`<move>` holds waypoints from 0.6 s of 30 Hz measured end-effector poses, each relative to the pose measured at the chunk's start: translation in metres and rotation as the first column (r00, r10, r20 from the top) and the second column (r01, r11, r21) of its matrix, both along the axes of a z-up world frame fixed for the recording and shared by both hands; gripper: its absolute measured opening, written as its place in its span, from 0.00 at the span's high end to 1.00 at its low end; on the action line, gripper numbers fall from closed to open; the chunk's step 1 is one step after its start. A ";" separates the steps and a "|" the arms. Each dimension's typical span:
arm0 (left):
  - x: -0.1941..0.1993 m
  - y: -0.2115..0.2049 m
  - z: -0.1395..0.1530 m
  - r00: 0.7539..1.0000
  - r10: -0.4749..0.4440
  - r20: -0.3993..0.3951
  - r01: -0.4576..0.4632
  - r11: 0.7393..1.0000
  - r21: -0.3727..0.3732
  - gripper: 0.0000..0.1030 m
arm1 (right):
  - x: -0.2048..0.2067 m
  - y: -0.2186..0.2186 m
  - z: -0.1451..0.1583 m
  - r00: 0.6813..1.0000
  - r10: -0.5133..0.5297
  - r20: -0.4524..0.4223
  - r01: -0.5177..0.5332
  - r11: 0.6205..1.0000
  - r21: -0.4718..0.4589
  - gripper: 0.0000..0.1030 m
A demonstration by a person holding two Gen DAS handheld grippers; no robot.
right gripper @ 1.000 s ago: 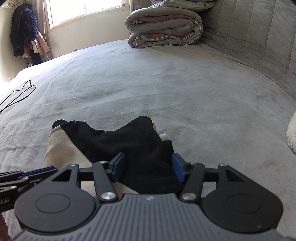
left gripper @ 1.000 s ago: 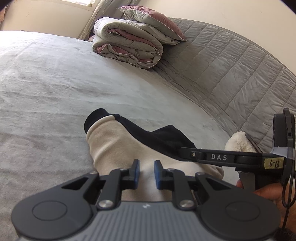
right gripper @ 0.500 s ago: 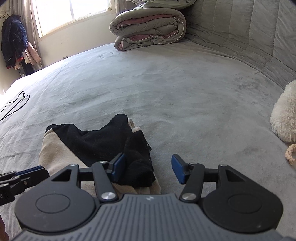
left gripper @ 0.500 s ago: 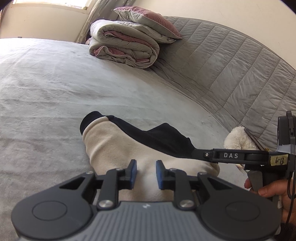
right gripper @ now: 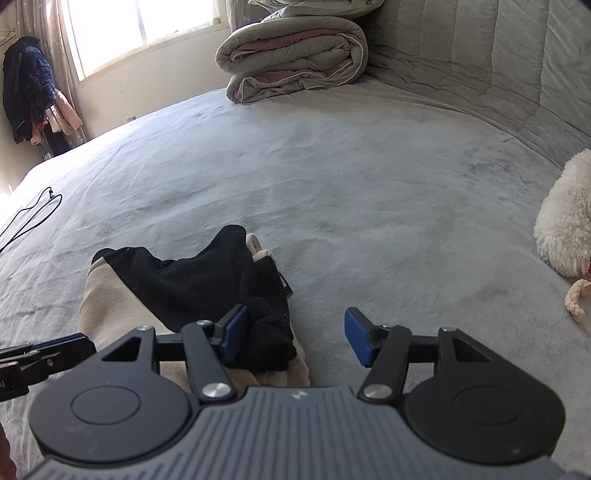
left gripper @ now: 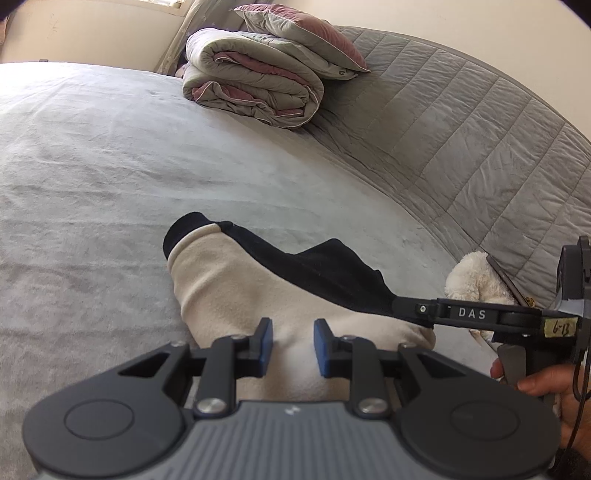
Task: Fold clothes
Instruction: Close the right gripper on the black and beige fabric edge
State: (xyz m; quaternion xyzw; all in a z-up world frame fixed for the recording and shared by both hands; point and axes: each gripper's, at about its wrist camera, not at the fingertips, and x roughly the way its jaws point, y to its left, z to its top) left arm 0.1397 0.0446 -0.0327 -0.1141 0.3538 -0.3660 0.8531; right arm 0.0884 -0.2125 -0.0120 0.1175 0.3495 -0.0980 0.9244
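Note:
A beige and black garment (left gripper: 240,291) lies bunched and partly folded on the grey bed (left gripper: 92,166). It also shows in the right wrist view (right gripper: 184,284). My left gripper (left gripper: 293,347) hovers over its beige part, jaws a little apart with nothing between them. My right gripper (right gripper: 291,334) is open wide at the garment's right edge, with its left finger (right gripper: 232,328) against the black fabric. The right gripper also shows from the side in the left wrist view (left gripper: 410,310).
A folded grey and pink duvet (left gripper: 255,88) with a pillow (left gripper: 303,33) lies at the far end of the bed. A quilted grey headboard (left gripper: 461,147) runs along the right. A white plush toy (right gripper: 565,218) lies at right. A black cable (right gripper: 33,214) lies far left.
My right gripper has moved to the right, off the middle of the black fabric to the garment's right edge. My left gripper's jaws have opened slightly.

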 end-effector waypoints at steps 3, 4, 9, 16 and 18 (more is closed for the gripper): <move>0.003 0.004 0.002 1.000 0.011 -0.016 -0.012 1.000 -0.014 0.75 | -0.002 -0.001 0.003 1.000 -0.005 0.004 0.005 1.000 -0.002 0.41; 0.004 0.005 0.002 1.000 0.016 -0.020 -0.017 1.000 -0.017 0.74 | -0.003 -0.002 0.004 1.000 -0.009 0.006 0.009 1.000 -0.001 0.41; 0.006 0.011 0.009 0.999 0.028 -0.025 -0.029 0.998 -0.048 0.74 | -0.007 -0.006 0.007 1.000 -0.024 0.013 0.023 1.000 0.004 0.41; 0.011 0.025 0.004 0.993 0.067 -0.099 -0.076 0.993 -0.092 0.73 | -0.017 -0.017 0.018 0.998 -0.047 0.044 0.043 0.997 0.070 0.41; 0.016 0.034 -0.001 0.982 0.104 -0.156 -0.125 0.984 -0.128 0.73 | -0.021 -0.023 0.022 0.998 -0.034 0.054 0.029 0.994 0.101 0.40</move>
